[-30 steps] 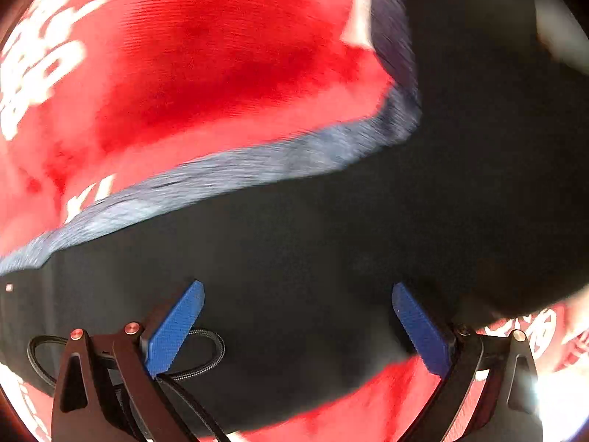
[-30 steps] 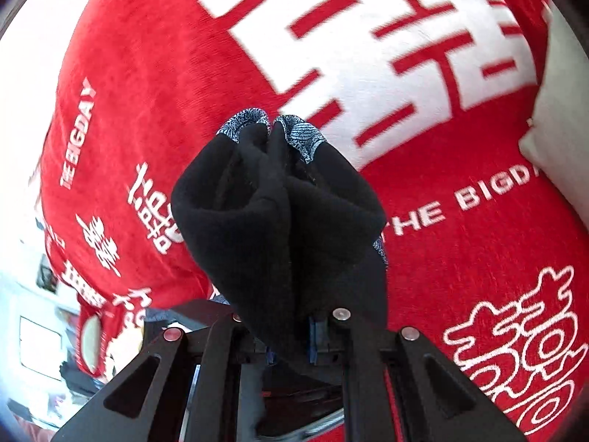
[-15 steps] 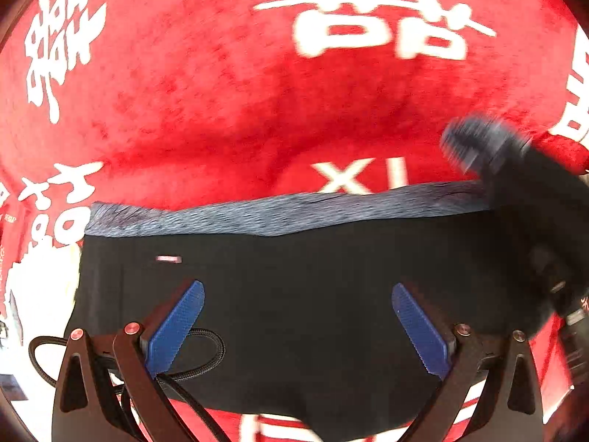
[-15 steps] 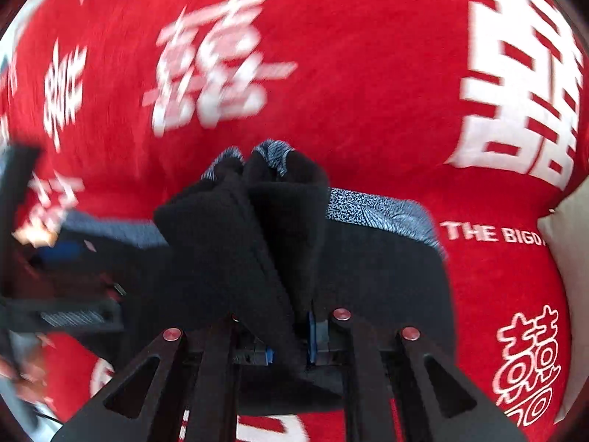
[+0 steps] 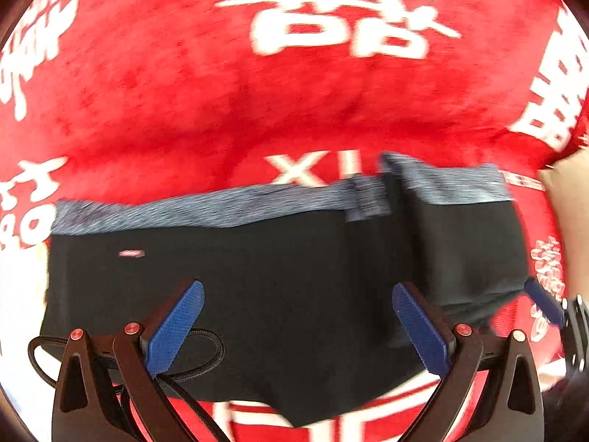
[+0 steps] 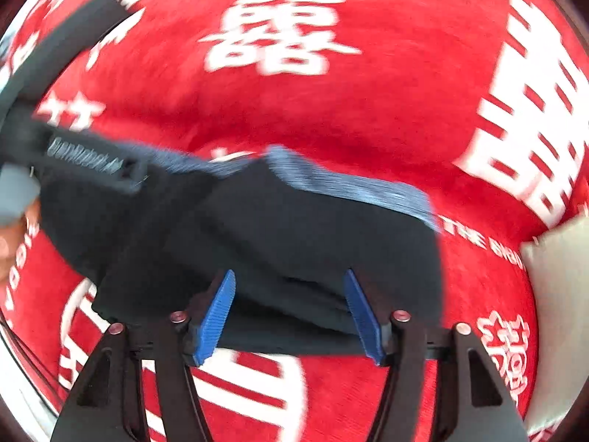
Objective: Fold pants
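Pants [image 5: 279, 294] lie folded on a red blanket [image 5: 221, 103] with white characters, both claws [image 5: 298, 326] [image 6: 289, 313] gaping, empty.

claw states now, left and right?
Left claw: open, empty, over the black fabric pants.
Right claw: just opened, pads off the pants.

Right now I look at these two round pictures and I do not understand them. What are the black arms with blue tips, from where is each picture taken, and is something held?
No robot: a person holds a two-finger tool in each hand, with a wide-angle camera on each looking along its fingers. The left gripper shows in one picture, the right gripper in the other. Black pants with a grey waistband lie on a red cloth with white characters. The right side is folded over. The left gripper is open. The right gripper's jaws have just been opening; the pants lie below, no longer pinched.
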### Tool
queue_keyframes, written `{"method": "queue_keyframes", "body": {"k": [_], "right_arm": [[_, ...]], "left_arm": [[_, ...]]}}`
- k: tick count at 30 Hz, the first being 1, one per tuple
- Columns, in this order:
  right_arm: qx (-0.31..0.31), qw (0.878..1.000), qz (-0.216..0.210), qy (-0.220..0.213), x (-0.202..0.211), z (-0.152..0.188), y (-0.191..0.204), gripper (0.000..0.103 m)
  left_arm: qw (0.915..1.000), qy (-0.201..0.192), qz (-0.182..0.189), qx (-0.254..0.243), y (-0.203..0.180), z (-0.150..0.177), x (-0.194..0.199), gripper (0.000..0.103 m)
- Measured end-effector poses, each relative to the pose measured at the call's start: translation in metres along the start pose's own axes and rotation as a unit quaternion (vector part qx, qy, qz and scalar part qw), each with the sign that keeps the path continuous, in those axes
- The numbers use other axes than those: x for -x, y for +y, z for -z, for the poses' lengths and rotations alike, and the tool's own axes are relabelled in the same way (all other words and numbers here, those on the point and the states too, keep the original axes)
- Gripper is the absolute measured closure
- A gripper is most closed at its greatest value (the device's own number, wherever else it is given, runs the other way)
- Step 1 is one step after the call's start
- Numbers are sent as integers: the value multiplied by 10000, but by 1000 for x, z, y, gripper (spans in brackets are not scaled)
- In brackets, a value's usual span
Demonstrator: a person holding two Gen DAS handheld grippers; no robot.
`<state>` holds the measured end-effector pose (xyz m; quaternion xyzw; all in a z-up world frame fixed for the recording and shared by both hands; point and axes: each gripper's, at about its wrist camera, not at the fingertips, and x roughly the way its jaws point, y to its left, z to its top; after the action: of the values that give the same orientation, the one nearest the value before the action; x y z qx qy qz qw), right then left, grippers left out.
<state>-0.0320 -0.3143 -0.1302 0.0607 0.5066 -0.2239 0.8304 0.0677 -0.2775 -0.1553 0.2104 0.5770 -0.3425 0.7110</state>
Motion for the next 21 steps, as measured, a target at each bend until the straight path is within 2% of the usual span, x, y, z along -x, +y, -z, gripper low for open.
{"method": "queue_keyframes", "body": {"k": [4,7,8,9,10,14,18,20,21], "right_arm": [[-856,9962,71,141,0,-2,-58,34],[-1309,9902,-227,436,-17,3,-89,34],[-1397,9881,-348,535,-24,6,-93,34],[-1453,9864,-423,636,-30,11,-95,34],[-1476,9857,-434,690,-33,13,-96,34],[-1477,9858,-492,632,-31,19,-96,34],[-1595,9832,-631,619,-32,22,-101,33],[-1672,9816,-707,600,-32,23,-105,33],[-1678,9814,-722,592,-31,24,-105,33]], "left_arm": [[9992,-38,373,-106,-27,-11,6,0],[9985,13,522,-152,-41,-17,1,0],[9981,47,582,-175,-44,-18,0,3],[9979,108,613,-200,-47,-18,-3,13],[9974,211,657,-229,-50,-17,-7,16],[9950,473,841,-246,-56,-14,-16,36],[9916,605,1091,-330,-65,-13,-20,39],[9912,672,1061,-428,-69,-13,-24,39],[9907,720,1066,-446,-71,-13,-28,46]]}}
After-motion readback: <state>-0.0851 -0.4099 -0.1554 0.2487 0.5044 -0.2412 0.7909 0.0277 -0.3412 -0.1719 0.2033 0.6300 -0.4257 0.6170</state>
